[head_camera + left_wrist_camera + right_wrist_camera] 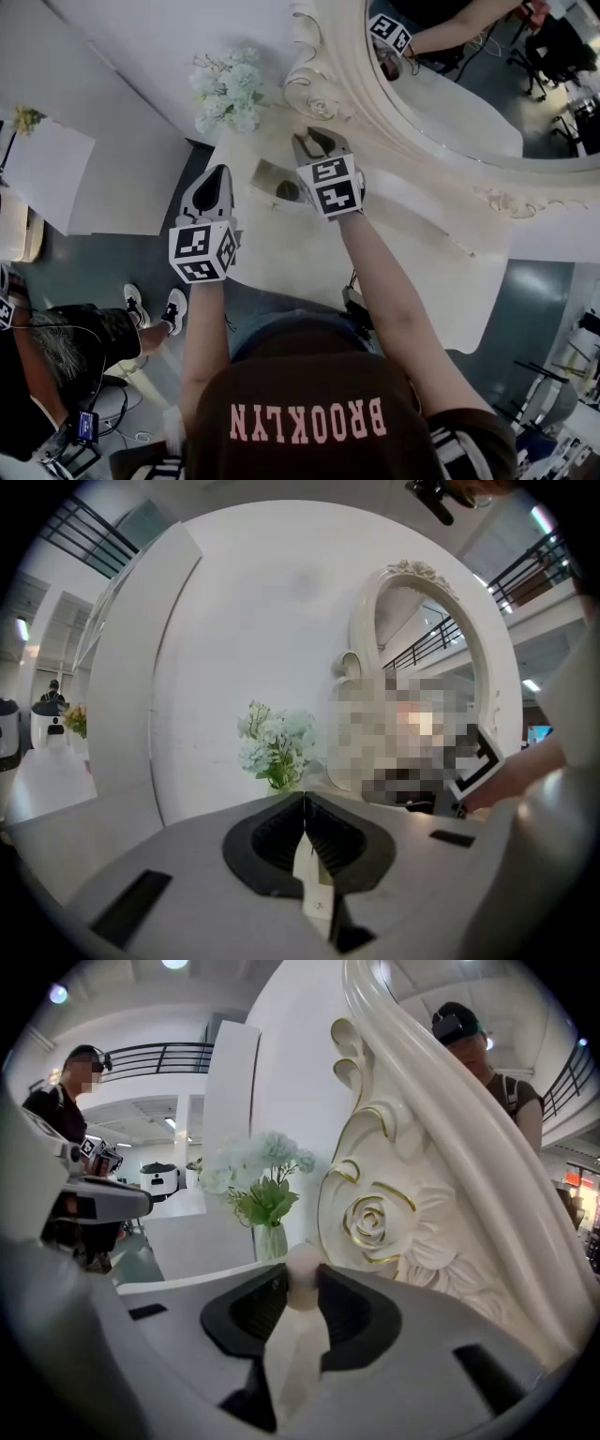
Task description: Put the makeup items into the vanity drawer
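**A:** What is nearest?

**B:** The person's two arms, reaching forward over the white bench [281, 258]. To their left, down on the grey floor, are another person's sneakers [150, 305].

**A:** And the left claw [305, 806]?

**B:** It is at the bench's left edge. Its jaws are pressed together with nothing between them.

**A:** The right one?

**B:** The right claw [317, 141] is farther in, over the bench and near the foot of the frame [323, 89]. Its jaws are clamped on a makeup item [302, 1265] that is small, pale and rounded at the top. I cannot tell what kind it is.

**A:** So the item is off the bench?

**B:** Yes. It is up in the right claw, with a pad pressing it from each side.

**A:** Is anything lying on the bench?

**B:** There is a dark thing [289, 191] just left of the right claw, inside a greyish patch. It is too small to name, and I cannot tell whether that patch is the drawer.

**A:** And beyond that?

**B:** There are flowers [228, 89], white with green leaves, at the bench's back left, just beside the frame. In the right gripper view they stand in a pale vase [270, 1239].

**A:** And the frame itself?

**B:** It is cream and carved with a rose [367, 1222] edged in gold. It curves round the mirror [441, 108], which reflects a marker cube and an arm.
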Demonstrator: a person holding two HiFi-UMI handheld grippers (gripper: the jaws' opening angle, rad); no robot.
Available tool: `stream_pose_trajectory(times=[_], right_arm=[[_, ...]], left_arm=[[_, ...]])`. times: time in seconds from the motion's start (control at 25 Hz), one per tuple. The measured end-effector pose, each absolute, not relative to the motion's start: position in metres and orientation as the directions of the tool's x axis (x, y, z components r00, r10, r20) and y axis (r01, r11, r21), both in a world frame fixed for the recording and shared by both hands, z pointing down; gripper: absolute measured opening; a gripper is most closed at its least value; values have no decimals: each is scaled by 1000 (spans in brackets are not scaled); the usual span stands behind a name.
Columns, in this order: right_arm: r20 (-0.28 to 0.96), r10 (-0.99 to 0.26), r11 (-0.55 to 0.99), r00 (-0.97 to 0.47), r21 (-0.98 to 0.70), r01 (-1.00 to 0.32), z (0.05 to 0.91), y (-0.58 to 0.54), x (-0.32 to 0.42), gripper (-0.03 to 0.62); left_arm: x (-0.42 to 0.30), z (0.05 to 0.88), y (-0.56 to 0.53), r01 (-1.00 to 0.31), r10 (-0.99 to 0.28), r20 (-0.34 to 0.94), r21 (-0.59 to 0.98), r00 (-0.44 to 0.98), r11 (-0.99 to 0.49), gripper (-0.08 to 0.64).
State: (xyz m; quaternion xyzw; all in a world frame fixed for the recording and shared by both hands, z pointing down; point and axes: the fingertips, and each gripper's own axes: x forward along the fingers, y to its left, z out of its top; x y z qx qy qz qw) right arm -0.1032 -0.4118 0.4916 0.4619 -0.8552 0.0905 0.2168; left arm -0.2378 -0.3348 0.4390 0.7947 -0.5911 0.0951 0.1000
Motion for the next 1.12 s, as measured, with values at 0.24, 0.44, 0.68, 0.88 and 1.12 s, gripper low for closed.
stream_pose_trajectory(times=[0.24,0.44,0.68,0.88,1.12], right_arm=[[444,-760,547,-475,42,-836,485,-395,-108,92],[449,-751,552,-484,26,-833,487,-380,-116,94],[454,-733,570,-507,5,-821,491,-365,-134,97],[445,-726,587,-525,4,-809,489,-354,-150,103],[469,-721,574,-511,-8,-819,504,-344,-159,107]], left_arm=[[-243,437,-326,-954,-918,262,51,298,-295,6],[-247,439,-318,-952,-915,264,57,305,-301,6],[-259,440,-315,-954,-917,263,68,301,-293,6],[-268,444,-313,-953,-914,269,81,304,-293,6],[-284,453,-309,-953,-910,283,100,304,-287,6]])
